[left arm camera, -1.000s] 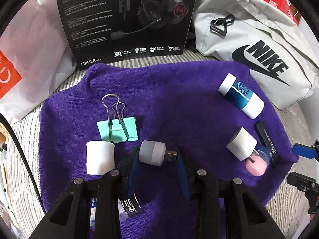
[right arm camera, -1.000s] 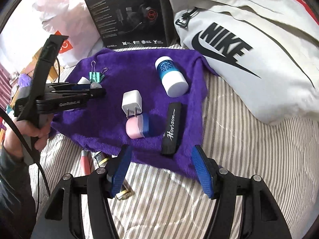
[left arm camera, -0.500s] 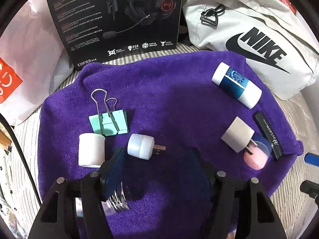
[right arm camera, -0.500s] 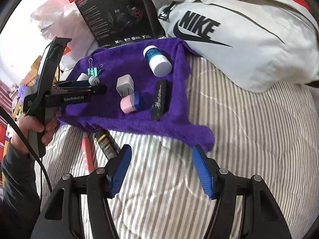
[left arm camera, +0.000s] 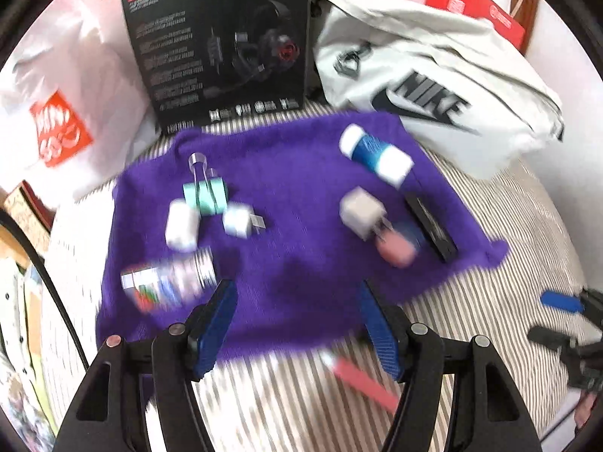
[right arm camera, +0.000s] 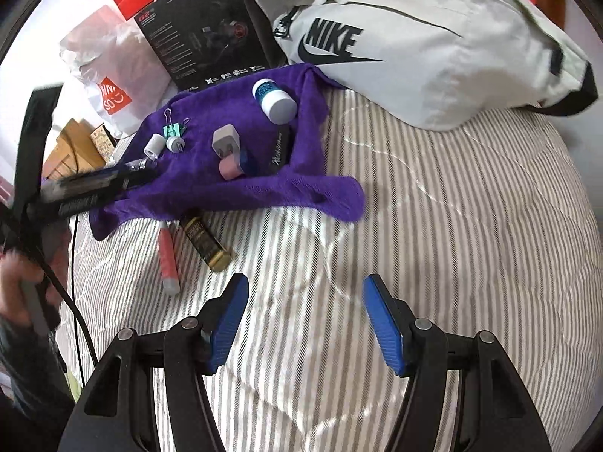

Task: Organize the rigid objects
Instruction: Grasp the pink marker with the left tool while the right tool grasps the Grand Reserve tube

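The left claw (left arm camera: 296, 324) has let go and drawn back, spread and empty; the USB plug (left arm camera: 241, 220) now lies on the purple towel (left arm camera: 301, 263) beside the clip (right claw (right arm camera: 305, 324) spread too).

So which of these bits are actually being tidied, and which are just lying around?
Being tidied, on the purple towel:
binder clip
small USB light
white plug adapter
blue-and-white bottle
black stick

Just lying about:
Nike bag
headset box
white shopping bag
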Tool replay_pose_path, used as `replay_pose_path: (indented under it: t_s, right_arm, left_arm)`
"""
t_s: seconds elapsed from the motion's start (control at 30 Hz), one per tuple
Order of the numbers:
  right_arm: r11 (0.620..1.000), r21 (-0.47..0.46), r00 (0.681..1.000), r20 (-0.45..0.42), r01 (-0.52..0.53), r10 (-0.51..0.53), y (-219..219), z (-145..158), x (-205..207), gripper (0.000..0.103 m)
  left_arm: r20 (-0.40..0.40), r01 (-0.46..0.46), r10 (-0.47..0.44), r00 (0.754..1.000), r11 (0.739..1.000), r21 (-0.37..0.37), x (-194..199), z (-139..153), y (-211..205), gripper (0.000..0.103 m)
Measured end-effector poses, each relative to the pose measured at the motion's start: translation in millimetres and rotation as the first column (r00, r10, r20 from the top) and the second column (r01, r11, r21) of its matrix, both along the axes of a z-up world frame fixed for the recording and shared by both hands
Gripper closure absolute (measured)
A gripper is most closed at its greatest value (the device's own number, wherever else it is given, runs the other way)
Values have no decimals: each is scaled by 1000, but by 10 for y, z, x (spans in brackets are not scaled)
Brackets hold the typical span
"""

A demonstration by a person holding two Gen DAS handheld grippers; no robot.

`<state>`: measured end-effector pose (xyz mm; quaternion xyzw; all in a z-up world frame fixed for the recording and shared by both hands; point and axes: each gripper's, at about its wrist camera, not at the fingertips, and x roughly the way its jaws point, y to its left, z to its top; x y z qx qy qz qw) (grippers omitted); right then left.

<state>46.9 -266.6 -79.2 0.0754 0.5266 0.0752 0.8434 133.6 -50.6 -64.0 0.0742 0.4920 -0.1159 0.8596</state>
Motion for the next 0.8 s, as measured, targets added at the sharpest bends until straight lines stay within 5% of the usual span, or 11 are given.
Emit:
replay_pose_path:
  t_s: [0.2,0.43,0.6,0.73,0.8]
  right_arm:
    - [1000,-1,1000,-1,-3,3,-41,10,-237,40]
    - [1000,11,1000,-5,-30,30,-31,-2,-549,40]
    - [999,18,999,-18,-41,41,-33,-59,-690,40]
    - [999,39,999,-22,-38,38,-60,-98,-722,40]
    - [998,37,999,-26,-42,43,-52,-118,-723,40]
  left_arm:
    - [-78,-47,44,996,998,-29,-457,-266,18,38]
    - [-102,-83,80,992,996,-27,-546,-470,-214,38]
    - [-57,-86,90,994,994,66,-590,-577,-326,36]
    - [-60,-106,108,992,994,37,-598,-564,-254,48]
    - [-55,-91,93,994,995,31,-616,-543,-266,65]
